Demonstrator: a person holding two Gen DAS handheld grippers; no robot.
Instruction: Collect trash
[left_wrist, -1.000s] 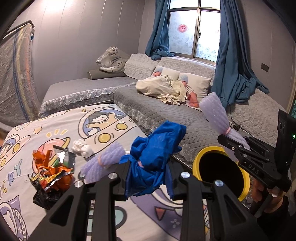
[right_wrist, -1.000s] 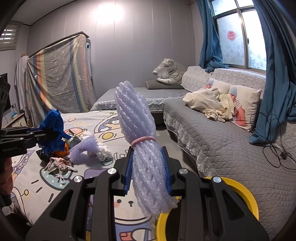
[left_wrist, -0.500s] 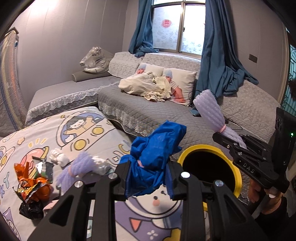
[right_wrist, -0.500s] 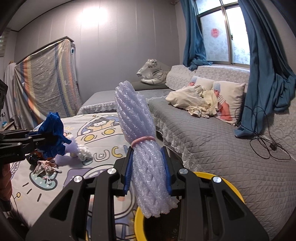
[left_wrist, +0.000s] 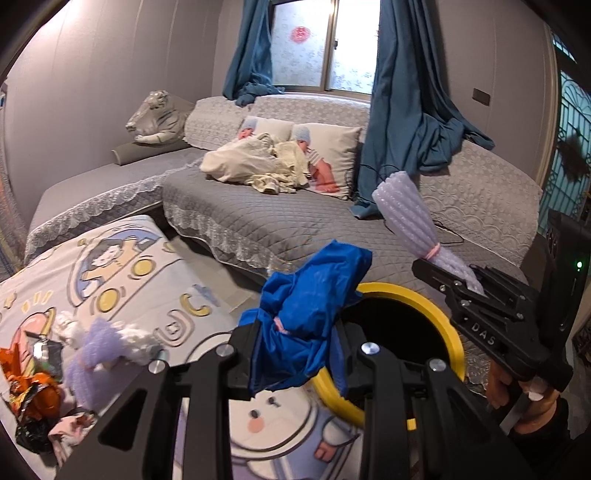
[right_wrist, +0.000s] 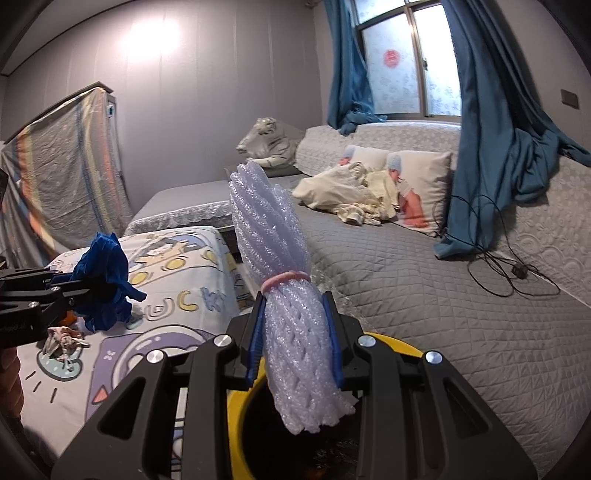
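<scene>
A: Both grippers have swung over toward the bin since a second ago; its yellow rim, then off to the right of the left gripper's view, now sits right behind the blue bundle

B: What's on the far left?

A: On the cartoon-printed cover (left_wrist: 122, 280), a heap of crinkled orange and black wrappers (left_wrist: 31, 402), glossy and foil-like, with a soft lilac foam net (left_wrist: 92, 354) and a white crumpled wad just beside it

B: And the left gripper (left_wrist: 295, 350)?

A: Its fingers (left_wrist: 245, 354) are clamped on a blue plastic scrap (left_wrist: 310, 306), thin, shiny and creased into loose folds, held up at the near edge of the bin (left_wrist: 448, 325). That bin is round, with a smooth yellow rim and a dark inside

B: The right one?

A: The right gripper (right_wrist: 295, 347) has its blue-padded fingers (right_wrist: 256, 332) pressed tight on a foam net sleeve (right_wrist: 280, 273), pale lilac, ribbed at the top, meshed lower down, cinched by a pink band. Its frayed lower end hangs over the bin's opening. Beyond lies a grey quilted sofa (right_wrist: 424, 295) edged with lace
</scene>
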